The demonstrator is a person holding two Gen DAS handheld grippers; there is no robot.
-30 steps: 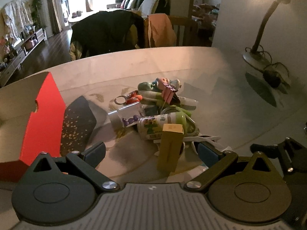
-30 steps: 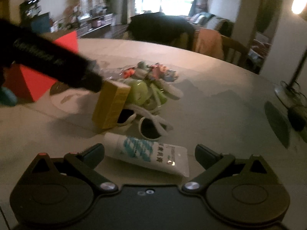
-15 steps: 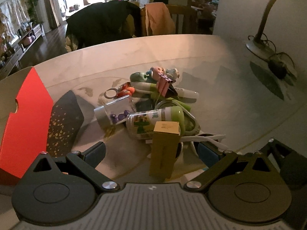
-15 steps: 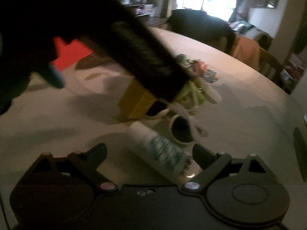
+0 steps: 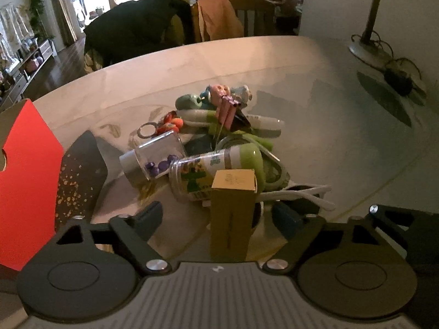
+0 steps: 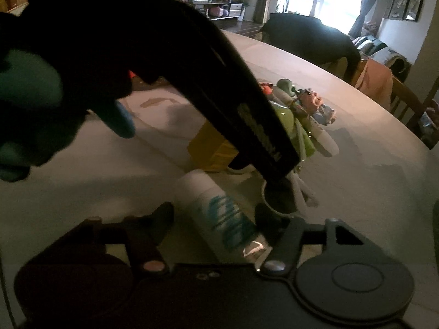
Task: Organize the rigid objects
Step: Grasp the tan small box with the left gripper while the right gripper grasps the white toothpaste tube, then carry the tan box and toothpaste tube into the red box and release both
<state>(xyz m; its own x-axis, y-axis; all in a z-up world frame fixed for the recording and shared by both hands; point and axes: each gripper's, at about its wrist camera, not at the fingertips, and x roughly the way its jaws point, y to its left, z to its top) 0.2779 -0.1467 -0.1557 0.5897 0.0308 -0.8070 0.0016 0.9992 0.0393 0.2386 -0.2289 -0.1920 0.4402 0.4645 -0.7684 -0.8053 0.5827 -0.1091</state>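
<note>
A pile of small objects lies on the round table point(image 5: 315, 63): a clear jar with purple beads point(image 5: 153, 159), a green-capped bottle point(image 5: 219, 167), white sunglasses point(image 5: 301, 192), toy figures point(image 5: 222, 93). A tan box point(image 5: 231, 213) stands upright between the open fingers of my left gripper point(image 5: 219, 216). My right gripper point(image 6: 214, 216) is open around a white tube with teal print point(image 6: 219, 213) lying on the table. The left gripper's dark body point(image 6: 219, 87) crosses the right wrist view and hides much of the pile.
A red cardboard box point(image 5: 24, 181) with a dark speckled flap point(image 5: 79, 181) sits at the left. A lamp base and cables point(image 5: 384, 57) sit at the far right of the table. Chairs with draped clothes point(image 5: 164, 24) stand behind the table.
My left gripper has moved in closer, so the tan box now stands between its fingers. My right gripper has swung and advanced, so the white tube lies lengthwise between its fingers.
</note>
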